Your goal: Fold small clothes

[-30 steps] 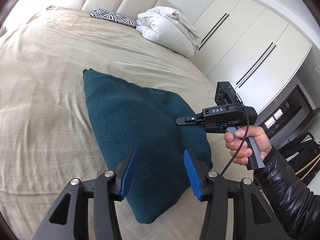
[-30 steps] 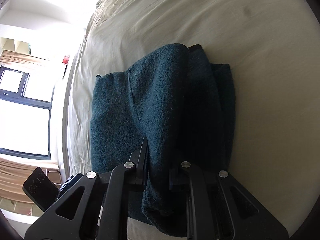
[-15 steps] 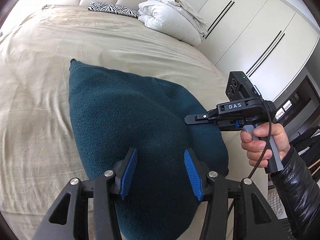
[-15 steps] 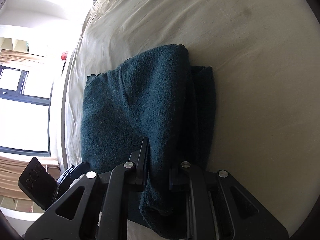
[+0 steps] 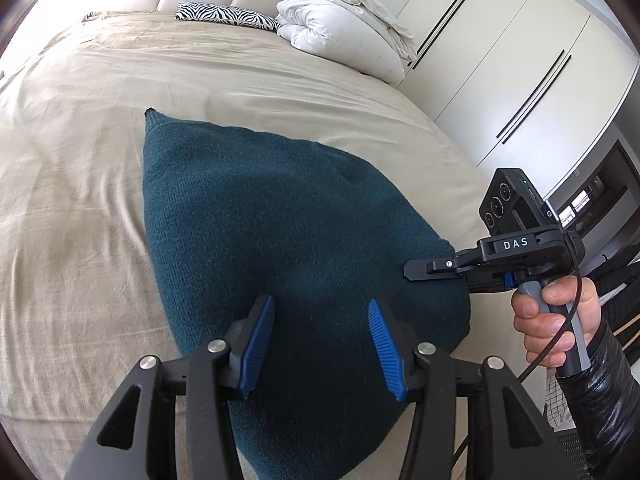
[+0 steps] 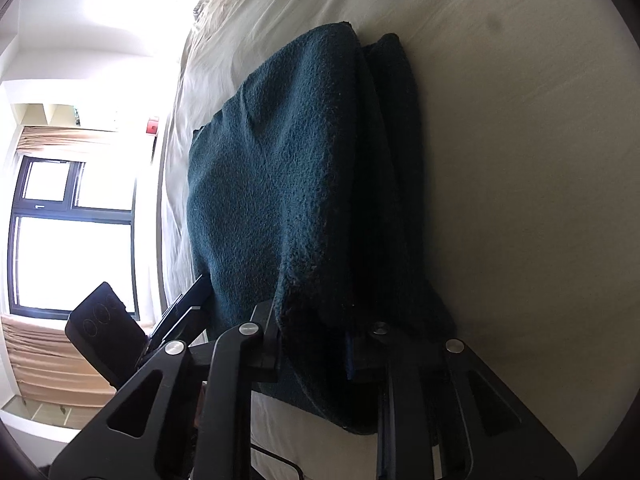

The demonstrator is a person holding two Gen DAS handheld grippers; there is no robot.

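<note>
A dark teal knitted garment [image 5: 288, 240] lies folded on the beige bed sheet [image 5: 80, 208]. My left gripper [image 5: 320, 301] hovers just over its near end, open, its blue pads [image 5: 256, 344] apart with only cloth below them. At the garment's right corner my right gripper [image 5: 414, 270], held by a hand [image 5: 556, 320], is shut on the cloth. In the right wrist view a raised fold of the garment [image 6: 304, 184] runs into the shut right gripper [image 6: 316, 334]. The pinched edge is hidden by the fold. The left gripper's body [image 6: 108, 344] shows at the lower left.
A white bundled duvet [image 5: 344, 28] and a zebra-print pillow [image 5: 228, 16] lie at the head of the bed. White wardrobe doors [image 5: 500, 72] stand past the bed's right edge. A bright window [image 6: 68, 240] is on the far side.
My right gripper has drawn the garment's corner toward the bed's right edge, pulling the cloth taut. My left gripper has come down closer over the garment, still open.
</note>
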